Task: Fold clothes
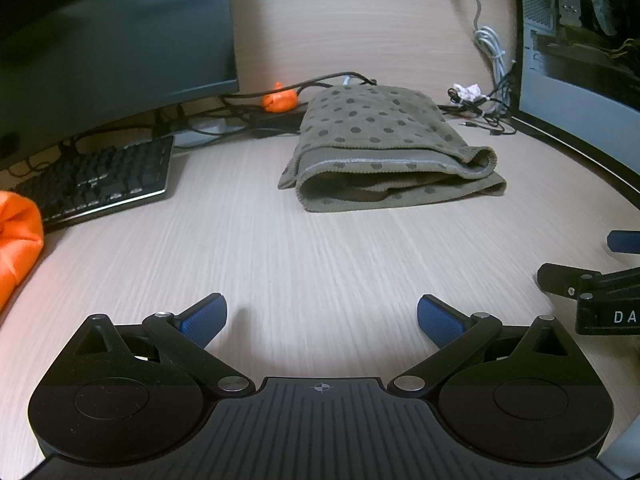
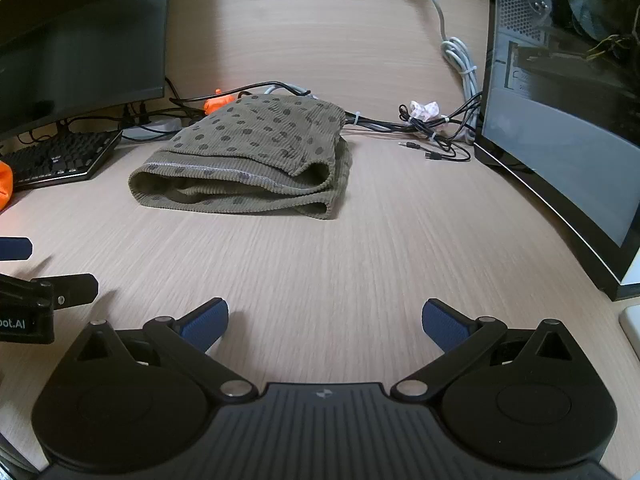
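Note:
An olive-green garment with dark polka dots (image 1: 380, 136) lies folded in a thick stack on the light wooden desk (image 1: 320, 248); the right wrist view shows the same garment (image 2: 256, 148) left of centre. My left gripper (image 1: 322, 320) hovers low over bare desk well short of the garment, open, with nothing between its blue pads. My right gripper (image 2: 325, 322) is likewise open and empty, back from the garment. Each gripper shows at the other view's edge: the right one (image 1: 592, 280), the left one (image 2: 36, 280).
A dark monitor (image 1: 112, 40) and black keyboard (image 1: 100, 178) stand at the left, with orange fabric (image 1: 16, 236) at the left edge. A small orange object (image 1: 280, 100) and tangled cables (image 1: 480, 104) lie behind the garment. A computer case (image 2: 560, 100) walls off the right.

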